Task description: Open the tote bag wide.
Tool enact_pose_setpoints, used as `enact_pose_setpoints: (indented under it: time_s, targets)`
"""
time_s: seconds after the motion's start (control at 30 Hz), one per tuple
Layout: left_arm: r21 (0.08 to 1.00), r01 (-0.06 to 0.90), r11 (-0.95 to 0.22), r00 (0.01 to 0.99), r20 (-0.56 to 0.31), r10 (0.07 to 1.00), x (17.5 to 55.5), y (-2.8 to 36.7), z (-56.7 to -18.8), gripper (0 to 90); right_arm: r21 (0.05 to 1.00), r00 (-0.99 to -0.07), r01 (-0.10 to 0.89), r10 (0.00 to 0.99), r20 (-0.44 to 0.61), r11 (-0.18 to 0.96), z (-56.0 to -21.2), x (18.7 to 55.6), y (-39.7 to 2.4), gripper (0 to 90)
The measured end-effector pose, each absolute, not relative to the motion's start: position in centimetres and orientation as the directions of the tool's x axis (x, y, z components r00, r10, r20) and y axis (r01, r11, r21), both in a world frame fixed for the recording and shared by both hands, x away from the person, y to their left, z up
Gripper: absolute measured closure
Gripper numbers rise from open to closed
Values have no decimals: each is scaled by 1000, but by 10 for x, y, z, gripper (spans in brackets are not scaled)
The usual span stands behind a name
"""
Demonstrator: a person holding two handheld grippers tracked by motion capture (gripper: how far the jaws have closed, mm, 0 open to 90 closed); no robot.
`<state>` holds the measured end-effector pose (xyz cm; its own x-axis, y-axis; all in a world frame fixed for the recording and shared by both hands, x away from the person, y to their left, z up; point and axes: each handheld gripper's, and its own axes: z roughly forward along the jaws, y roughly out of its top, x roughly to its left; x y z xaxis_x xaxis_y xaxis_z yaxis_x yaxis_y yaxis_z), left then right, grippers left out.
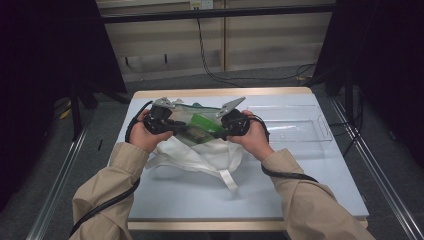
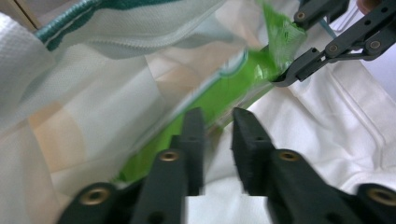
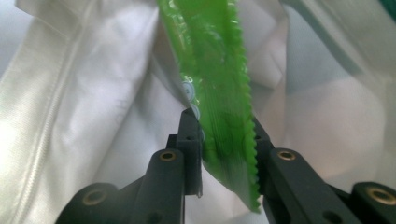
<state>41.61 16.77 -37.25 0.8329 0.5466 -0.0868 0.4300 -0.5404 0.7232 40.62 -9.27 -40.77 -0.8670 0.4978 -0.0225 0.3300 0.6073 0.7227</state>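
Packet [image 1: 206,125] and cloth bag [image 1: 200,152] are held up together over the middle of the worktop [image 1: 310,170], the green packet slanting between the two claws at the bag's mouth. In the right gripper view the right claw [image 3: 224,135] is clenched on the packet's saw-toothed end seal, the pads pressed on the film from both sides. In the left gripper view the left claw [image 2: 218,123] is released: its jaws stand slightly apart with the packet's lower part just behind them, nothing pinched. The step looks to be passing the packet through the bag's opening. It is best done with the seal gripped firmly and evenly, so the slippery film cannot slide out, while the bag's hem is caught by the left claw and kept wide. A clear tray [image 1: 290,125] sits to the right.
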Motion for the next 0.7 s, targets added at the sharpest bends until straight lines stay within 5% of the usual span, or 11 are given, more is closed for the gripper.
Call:
enact_pose_setpoints:
  time_s: [0.17, 0.3, 0.7]
  targets:
    - [732, 438, -522, 816, -80, 573, 417, 168, -380, 432, 726, -859, 346, 512, -9, 594, -407, 407, -99, 771]
    - [731, 459, -505, 801, -94, 592, 415, 169, -383, 309, 730, -850, 370, 526, 17, 574, -404, 407, -106, 778]
    - [721, 486, -493, 772, -91, 629, 407, 168, -391, 125, 683, -828, 442, 558, 61, 581, -406, 403, -120, 804]
